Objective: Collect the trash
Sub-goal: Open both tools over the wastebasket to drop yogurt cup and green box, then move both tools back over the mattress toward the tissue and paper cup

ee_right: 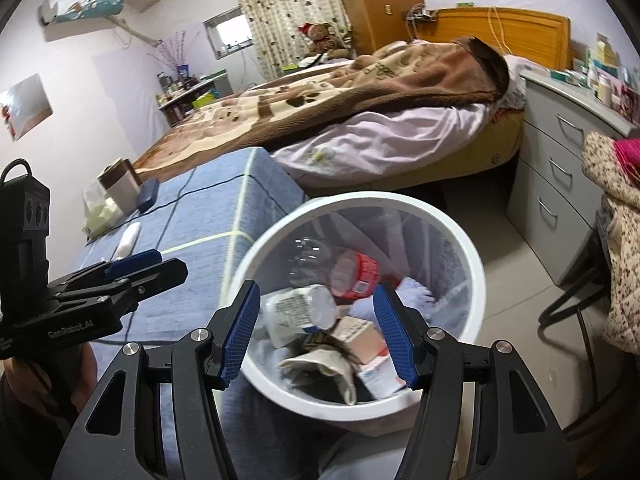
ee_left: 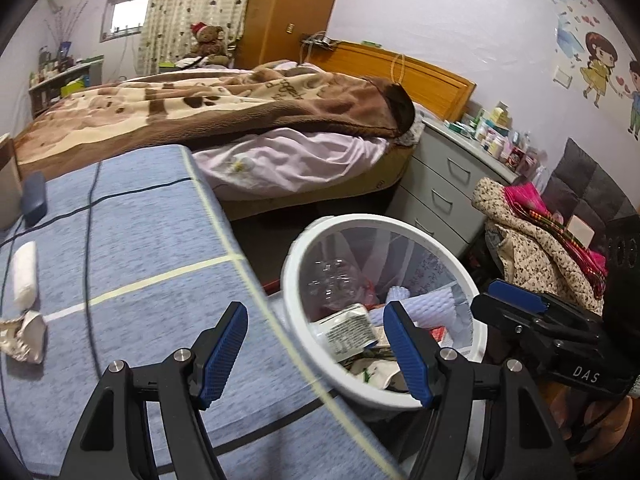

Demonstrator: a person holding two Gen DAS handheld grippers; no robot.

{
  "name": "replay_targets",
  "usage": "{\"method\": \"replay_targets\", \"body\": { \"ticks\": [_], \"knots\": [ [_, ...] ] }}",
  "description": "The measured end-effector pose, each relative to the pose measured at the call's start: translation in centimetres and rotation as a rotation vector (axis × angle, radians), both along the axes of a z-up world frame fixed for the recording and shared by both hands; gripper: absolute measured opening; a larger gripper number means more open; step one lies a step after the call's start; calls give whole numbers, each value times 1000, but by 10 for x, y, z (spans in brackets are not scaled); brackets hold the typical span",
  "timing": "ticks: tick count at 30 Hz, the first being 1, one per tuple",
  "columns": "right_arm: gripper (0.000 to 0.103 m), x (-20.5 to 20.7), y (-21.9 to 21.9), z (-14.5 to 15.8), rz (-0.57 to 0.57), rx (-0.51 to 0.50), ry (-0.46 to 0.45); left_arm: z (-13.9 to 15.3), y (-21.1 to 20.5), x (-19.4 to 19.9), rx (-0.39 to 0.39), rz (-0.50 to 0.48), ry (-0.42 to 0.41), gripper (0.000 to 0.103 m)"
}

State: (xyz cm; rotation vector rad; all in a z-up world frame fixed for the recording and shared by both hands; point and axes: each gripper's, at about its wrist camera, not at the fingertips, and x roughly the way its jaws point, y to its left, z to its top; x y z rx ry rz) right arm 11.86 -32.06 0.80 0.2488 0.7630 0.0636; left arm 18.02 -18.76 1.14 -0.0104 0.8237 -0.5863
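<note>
From the left wrist, the left gripper [ee_left: 316,356] hangs with its fingers spread wide and nothing between them, straddling the edge of the blue-covered table [ee_left: 132,248] and the white bin [ee_left: 294,312]. The bin sits at about five o'clock from the table's corner, just beside it, already holding bottles, cartons and wrappers. Trash remains on the table at nine o'clock: a white roll of paper [ee_left: 25,274] and, below it, a crumpled wrapper [ee_left: 26,334]. A dark case [ee_left: 34,198] lies further back at ten o'clock.

From the right wrist, the right gripper [ee_right: 316,334] is poised directly over the bin's mouth, fingers apart and empty. Below them lie a white bottle [ee_right: 298,312], a red-labelled clear bottle [ee_right: 344,270] and a small carton [ee_right: 356,338], all loose inside the bin. The left gripper shows at nine o'clock, over the table.

By my reading a drop-off has just finished and both tools are free. The next move calls for swinging the left gripper toward nine o'clock over the table, lowering onto the crumpled wrapper or the roll, and closing gently, since both look soft and light.
</note>
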Motion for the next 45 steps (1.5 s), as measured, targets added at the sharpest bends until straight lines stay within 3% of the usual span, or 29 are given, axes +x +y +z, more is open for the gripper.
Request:
{"method": "replay_targets", "body": {
  "ticks": [15, 27, 37, 45],
  "knots": [
    [61, 11, 57, 11, 157, -14, -15, 12, 83, -22, -10, 156, -47, 70],
    [61, 21, 98, 10, 278, -23, -7, -2, 158, -35, -1, 354, -30, 70],
    [61, 37, 121, 18, 349, -37, -30, -4, 219, -21, 13, 540, -18, 70],
    [61, 52, 130, 18, 378, -51, -31, -20, 238, 11, -15, 600, 44, 70]
  ]
}}
